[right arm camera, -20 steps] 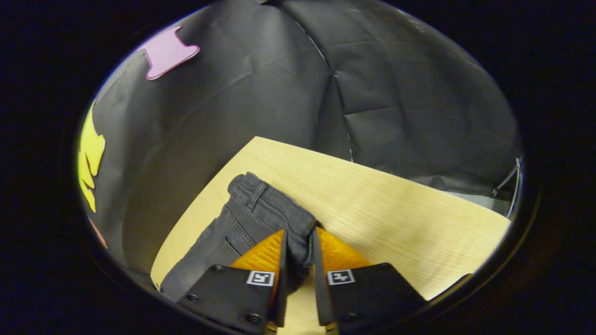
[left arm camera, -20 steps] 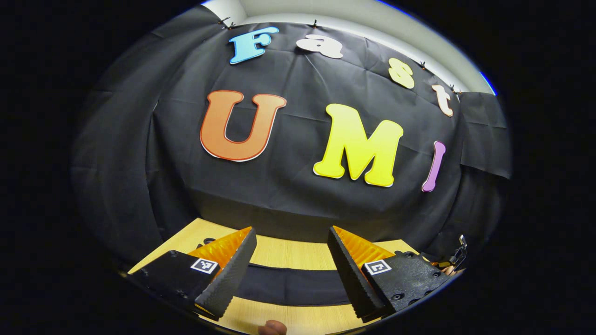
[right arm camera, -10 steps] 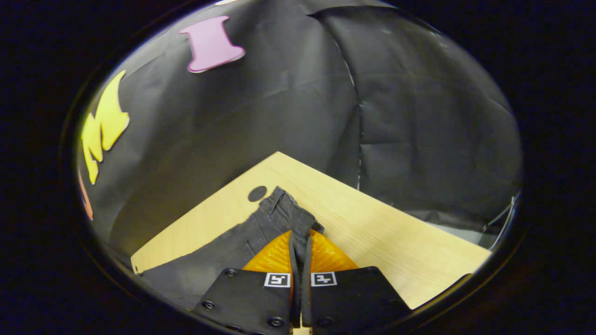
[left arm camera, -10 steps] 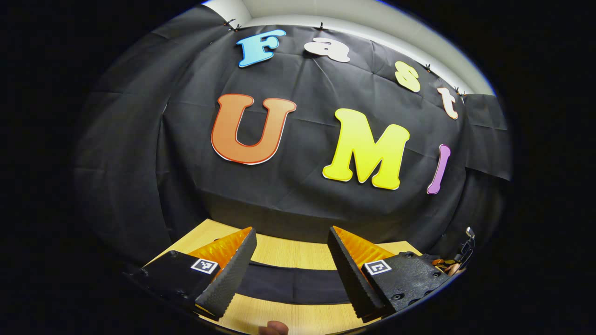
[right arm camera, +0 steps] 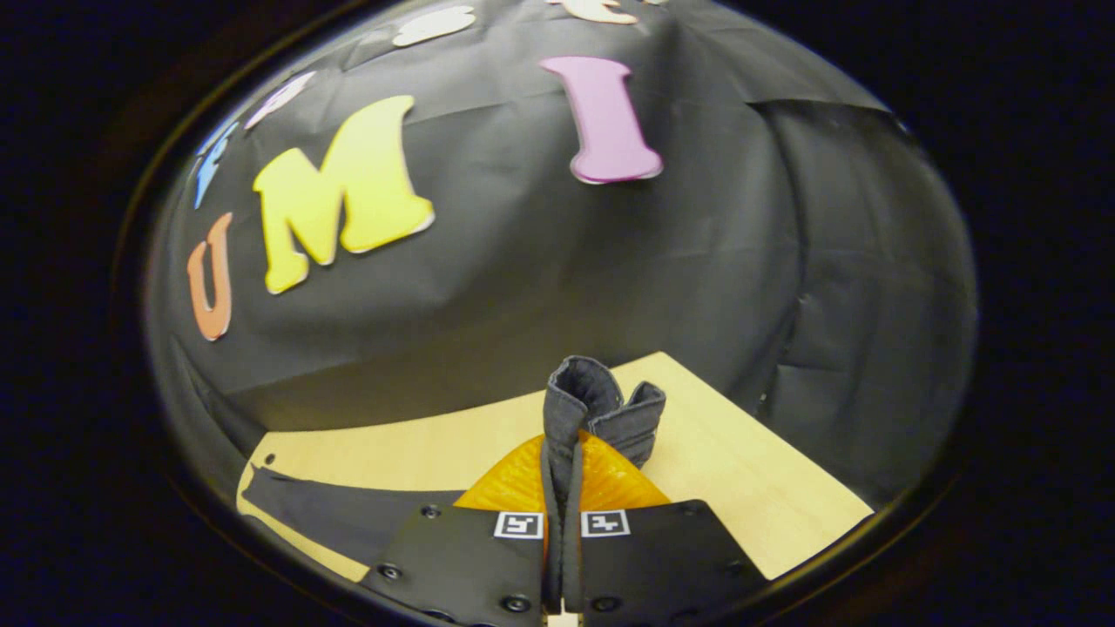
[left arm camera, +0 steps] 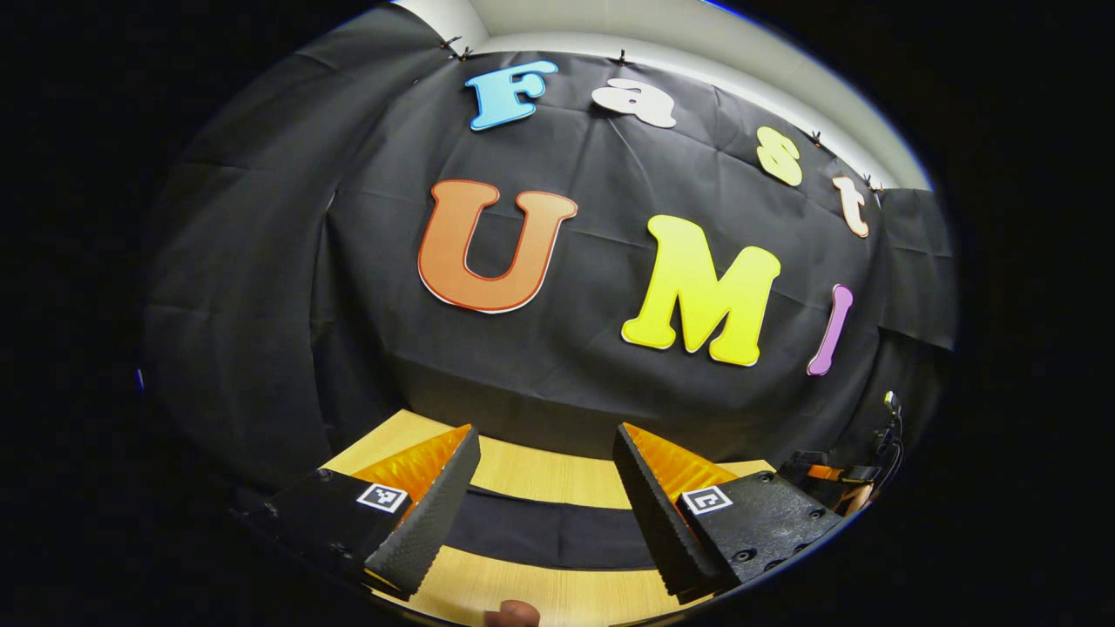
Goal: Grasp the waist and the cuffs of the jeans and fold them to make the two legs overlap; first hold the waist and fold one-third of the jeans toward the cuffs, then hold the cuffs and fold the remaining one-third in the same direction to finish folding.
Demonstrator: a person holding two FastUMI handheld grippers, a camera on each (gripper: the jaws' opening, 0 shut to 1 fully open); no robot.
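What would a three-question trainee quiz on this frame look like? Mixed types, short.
1. True or false: the left gripper is shut on the jeans.
2. What do the right gripper fingers press on? A) table edge B) jeans waist C) nothing
3. Fill in: in the left gripper view, the dark jeans lie flat on the wooden ____.

Key:
1. False: its fingers stand wide apart above the cloth.
2. B: the waist sticks up past the shut fingers.
3. table
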